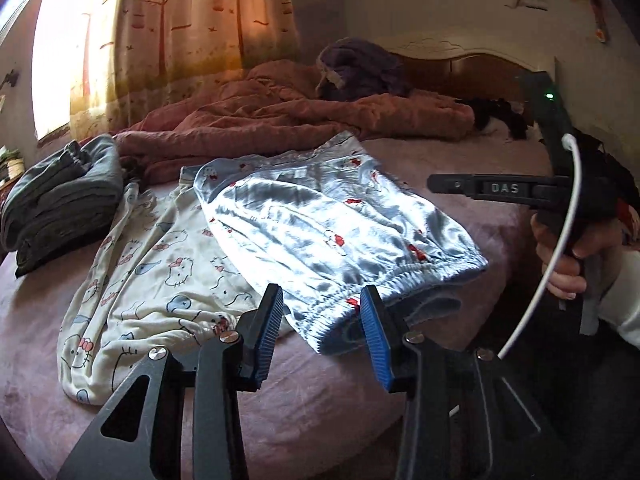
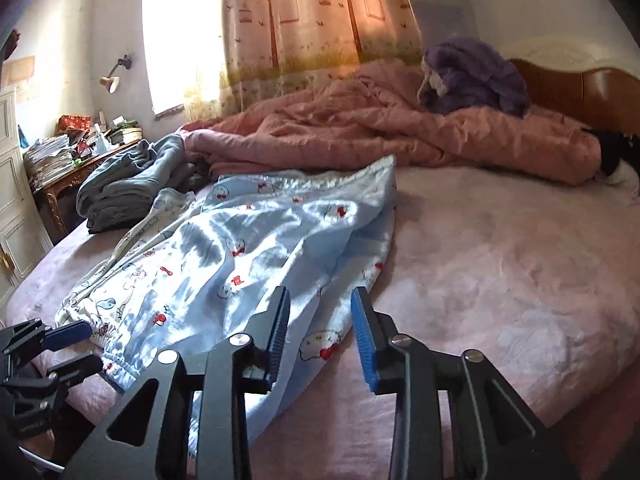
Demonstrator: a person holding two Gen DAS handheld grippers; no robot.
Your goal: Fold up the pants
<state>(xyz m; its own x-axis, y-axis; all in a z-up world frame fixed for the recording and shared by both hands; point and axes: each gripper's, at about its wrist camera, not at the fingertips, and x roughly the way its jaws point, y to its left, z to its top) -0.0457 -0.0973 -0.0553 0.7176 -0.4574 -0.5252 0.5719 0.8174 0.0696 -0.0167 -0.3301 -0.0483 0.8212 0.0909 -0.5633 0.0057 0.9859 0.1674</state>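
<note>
Where bed (image 1: 328, 400) shows: two pants (image 1: 320, 224).

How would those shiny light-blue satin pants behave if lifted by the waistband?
The shiny light-blue satin pants would probably drape limply, since they lie creased and flat on the pink bedsheet. Their glossy sheen hints they may slip. They look thin, so likely light.

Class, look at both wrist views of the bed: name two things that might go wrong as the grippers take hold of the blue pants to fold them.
1. The blue pants overlap the white garment; the left gripper, jaws open at the waistband, might pinch both.
2. The pants look like shiny satin; they may slip from the pads or bunch on the pink sheet, where the right gripper hovers open over their edge.
</note>
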